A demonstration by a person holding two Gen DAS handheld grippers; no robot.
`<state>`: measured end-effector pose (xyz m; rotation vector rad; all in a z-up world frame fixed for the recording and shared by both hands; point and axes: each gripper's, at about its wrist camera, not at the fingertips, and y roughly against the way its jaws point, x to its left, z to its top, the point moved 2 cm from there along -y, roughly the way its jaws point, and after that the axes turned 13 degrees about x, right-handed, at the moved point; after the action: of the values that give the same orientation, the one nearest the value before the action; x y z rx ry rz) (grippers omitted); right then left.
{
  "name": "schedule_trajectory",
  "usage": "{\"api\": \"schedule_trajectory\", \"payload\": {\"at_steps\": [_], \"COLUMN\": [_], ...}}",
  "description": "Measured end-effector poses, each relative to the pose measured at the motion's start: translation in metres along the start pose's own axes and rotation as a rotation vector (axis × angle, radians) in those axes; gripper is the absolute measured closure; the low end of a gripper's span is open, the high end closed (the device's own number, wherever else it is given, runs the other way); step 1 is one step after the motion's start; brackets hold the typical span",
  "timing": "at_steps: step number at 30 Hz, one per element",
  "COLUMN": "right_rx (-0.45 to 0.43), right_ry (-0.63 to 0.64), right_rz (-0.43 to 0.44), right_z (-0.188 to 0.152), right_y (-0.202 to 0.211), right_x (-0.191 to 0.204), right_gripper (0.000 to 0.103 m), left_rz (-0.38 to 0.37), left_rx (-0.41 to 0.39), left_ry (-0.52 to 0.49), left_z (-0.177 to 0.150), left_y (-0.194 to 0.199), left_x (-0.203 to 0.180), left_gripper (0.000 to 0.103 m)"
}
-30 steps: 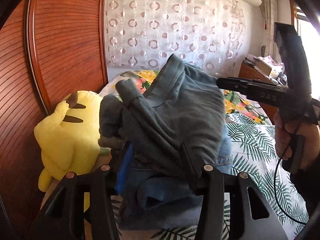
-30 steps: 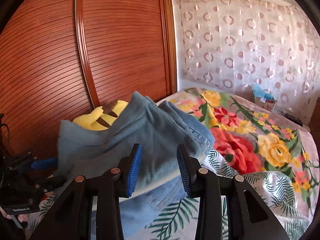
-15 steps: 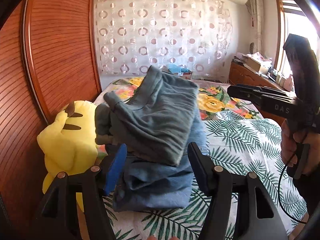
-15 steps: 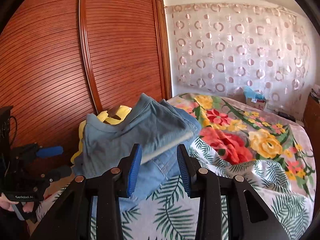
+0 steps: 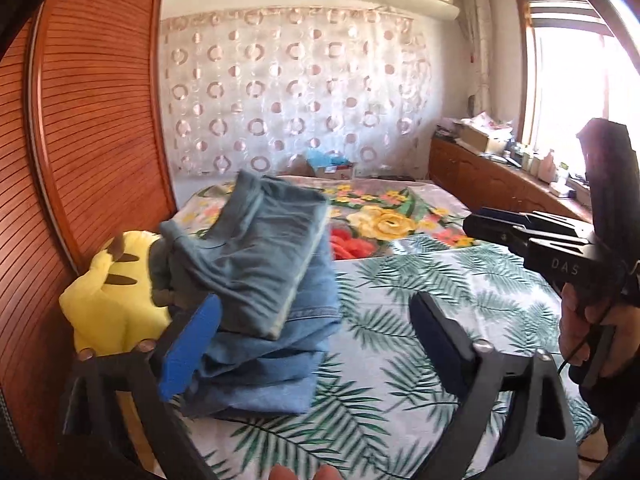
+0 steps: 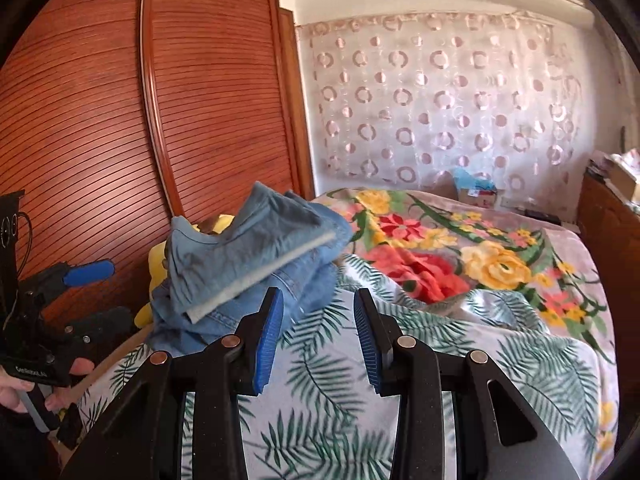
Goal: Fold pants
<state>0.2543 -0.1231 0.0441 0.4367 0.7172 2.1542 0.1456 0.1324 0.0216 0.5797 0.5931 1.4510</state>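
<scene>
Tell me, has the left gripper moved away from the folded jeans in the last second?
Yes. The left gripper has backed off the folded jeans beside the yellow plush toy, jaws opening, nothing between them.

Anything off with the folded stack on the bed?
Yes. The top pants sit askew on the jeans pile, one corner sticking up and the far edge overhanging. The pile also crowds the yellow plush at the bed's edge. Left gripper is opening with nothing in it; right gripper is empty too.
</scene>
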Motion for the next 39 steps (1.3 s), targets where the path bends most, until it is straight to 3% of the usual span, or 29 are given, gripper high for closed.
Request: {"api": "schedule_trajectory", "payload": {"at_steps": [10,15,18,25,39], "right_rx": [-0.076,-0.122,-0.129,-0.142,-0.142], "right_ry": [-0.052,-0.085,-0.111,-0.183,-0.201], "right_rz": [-0.11,-0.208,-0.269,-0.367,-0.389], "right_z": [-0.035,-0.056,-0.067,-0.083,-0.078], "right_y": [0.074,0.11,0.122,0.133,0.131], "right_x": [0.014,0.03,0.037,0.062,0.086], "right_gripper": [0.05,0.029,0.025,0.025,0.025], "left_rz": [-0.026,-0.055,-0.029,-0.042,-0.035], "left_rx": [-0.054,-0.087,-0.098,-0.094,-0.077], "left_ry": [-0.053,-0.047,-0.06,-0.07,-0.063], "left_z": [0.006,0.006,0.004,-0.002,-0.007], "left_y": [0.033,0.047,0.051,0.053,0.05], "left_x": [-0.051,-0.071,-0.081,-0.095,-0.097], "left_gripper": [0.0,0.0,0.0,0.0,0.0]}}
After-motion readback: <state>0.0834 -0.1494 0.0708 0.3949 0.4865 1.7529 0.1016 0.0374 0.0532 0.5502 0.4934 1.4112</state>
